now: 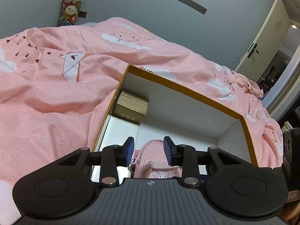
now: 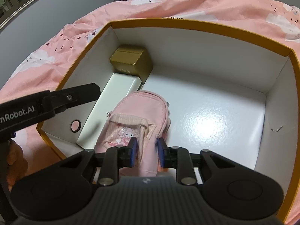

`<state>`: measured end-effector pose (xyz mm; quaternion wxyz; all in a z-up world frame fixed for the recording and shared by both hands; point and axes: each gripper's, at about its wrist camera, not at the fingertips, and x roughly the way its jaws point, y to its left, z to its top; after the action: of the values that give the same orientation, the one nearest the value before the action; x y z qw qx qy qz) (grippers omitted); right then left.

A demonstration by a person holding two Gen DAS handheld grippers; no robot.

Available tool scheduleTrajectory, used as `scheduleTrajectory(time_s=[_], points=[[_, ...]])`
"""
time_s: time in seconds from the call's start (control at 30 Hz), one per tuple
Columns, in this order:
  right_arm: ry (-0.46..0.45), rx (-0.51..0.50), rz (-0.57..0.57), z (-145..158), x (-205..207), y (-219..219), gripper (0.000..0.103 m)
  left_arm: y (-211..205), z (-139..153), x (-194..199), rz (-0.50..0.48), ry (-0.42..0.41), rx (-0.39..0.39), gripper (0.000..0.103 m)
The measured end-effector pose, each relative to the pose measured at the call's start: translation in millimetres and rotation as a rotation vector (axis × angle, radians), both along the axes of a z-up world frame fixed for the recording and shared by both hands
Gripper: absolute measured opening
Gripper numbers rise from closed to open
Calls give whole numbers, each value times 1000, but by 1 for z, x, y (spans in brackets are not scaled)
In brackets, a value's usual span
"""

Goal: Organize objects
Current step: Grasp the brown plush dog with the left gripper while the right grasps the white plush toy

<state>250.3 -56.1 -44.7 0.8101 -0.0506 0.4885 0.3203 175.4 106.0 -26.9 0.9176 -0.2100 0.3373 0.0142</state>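
R gripper (image 2: 145,152) clamps pink mini backpack (image 2: 136,116) in box (image 2: 206,26); L gripper (image 1: 149,151) unclenched above it.

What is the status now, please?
Right gripper jaws pinching pink pouch in orange box. Left gripper open above pouch. Gold box, white box alongside; nothing blocking.
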Motion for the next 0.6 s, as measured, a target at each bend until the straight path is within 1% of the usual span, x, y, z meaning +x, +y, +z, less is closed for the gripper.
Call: scheduleTrajectory(time_s=[0.07, 0.17, 0.3, 0.47, 0.57, 0.6], points=[[-19, 17, -7, 6, -3, -4, 28, -2, 3, -2, -2, -8, 1, 40], [-75, 35, -10, 19, -11, -11, 28, -6, 11, -8, -12, -26, 7, 43], [-169, 63, 2, 39, -31, -23, 38, -18, 25, -20, -51, -48, 29, 44], [-285, 92, 7, 56, -66, -44, 39, -39, 39, -40, -115, -73, 84, 45], [-332, 108, -12, 63, -84, -58, 45, -50, 42, -52, -162, -66, 97, 45], [-347, 112, -20, 64, -91, -62, 50, -53, 42, -56, -175, -59, 95, 45]])
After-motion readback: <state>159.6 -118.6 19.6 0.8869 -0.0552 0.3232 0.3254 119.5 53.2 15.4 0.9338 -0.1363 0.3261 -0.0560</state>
